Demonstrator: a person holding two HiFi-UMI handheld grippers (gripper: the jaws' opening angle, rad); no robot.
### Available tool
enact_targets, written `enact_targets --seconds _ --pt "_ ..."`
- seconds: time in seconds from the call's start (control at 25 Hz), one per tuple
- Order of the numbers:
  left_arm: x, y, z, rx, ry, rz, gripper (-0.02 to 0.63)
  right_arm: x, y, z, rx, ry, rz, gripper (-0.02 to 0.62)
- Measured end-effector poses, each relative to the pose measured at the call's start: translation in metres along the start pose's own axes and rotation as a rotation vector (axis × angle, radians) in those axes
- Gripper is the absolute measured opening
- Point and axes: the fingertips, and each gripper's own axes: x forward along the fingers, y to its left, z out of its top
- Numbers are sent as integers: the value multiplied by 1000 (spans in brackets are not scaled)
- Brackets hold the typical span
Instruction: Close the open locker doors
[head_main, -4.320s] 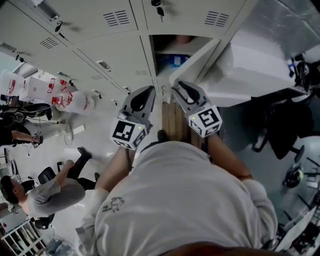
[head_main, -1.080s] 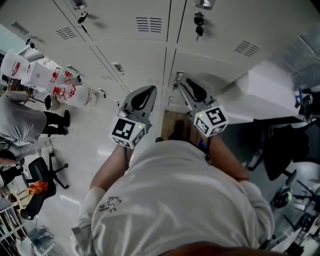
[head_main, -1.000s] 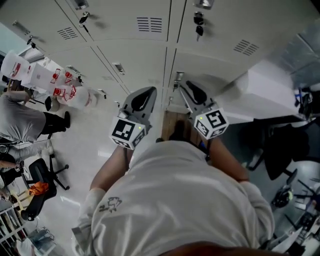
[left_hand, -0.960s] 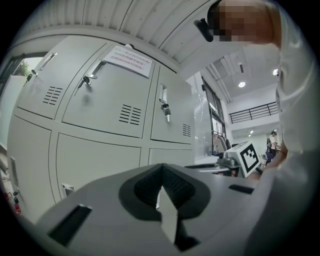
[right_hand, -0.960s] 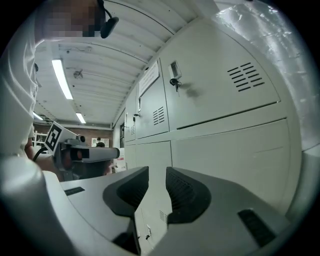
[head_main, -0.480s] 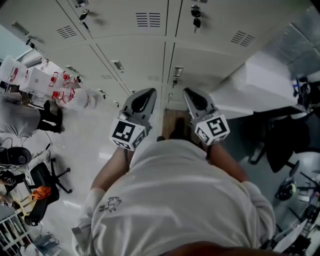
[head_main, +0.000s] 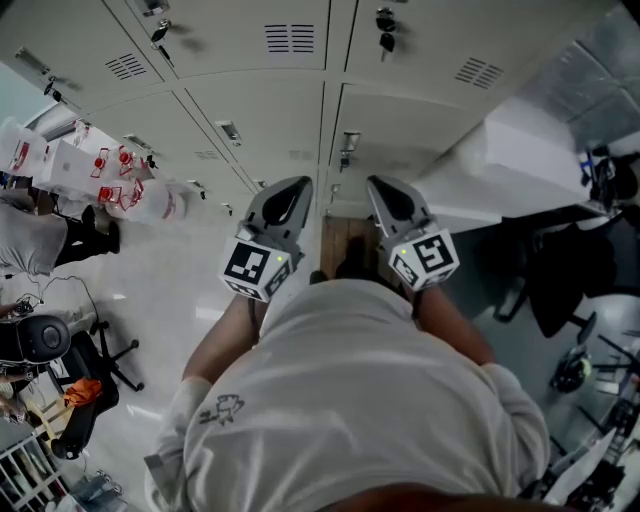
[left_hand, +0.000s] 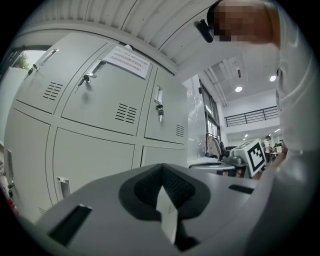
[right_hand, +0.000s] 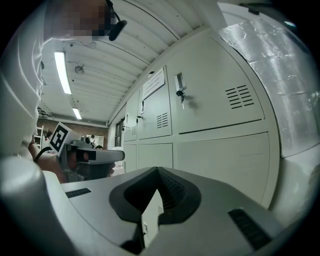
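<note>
Right gripper (head_main: 380, 185) drew back level from the locker door (head_main: 405, 130), jaws just closed empty.

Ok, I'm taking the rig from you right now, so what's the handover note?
Left gripper: shut, empty, held level.
Right gripper: jaws have just been closing and are now shut, with nothing between them.
Locker doors: every one in view is closed, including the lower door straight ahead.
Done: no open door shows in any view.
Left: look beyond these views for any other open door. If there is none, the job looks finished.
</note>
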Motion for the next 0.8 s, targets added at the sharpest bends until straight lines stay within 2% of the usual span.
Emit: enact_targets --seconds 0.52,0.8 --pt "20 -38 -5 7 19 -34 -5 -38 -22 -2 2 -7 -21 -2" --pt "31 -88 -4 9 25 -29 -5 -85 -30 1 -25 -17 -3 -2"
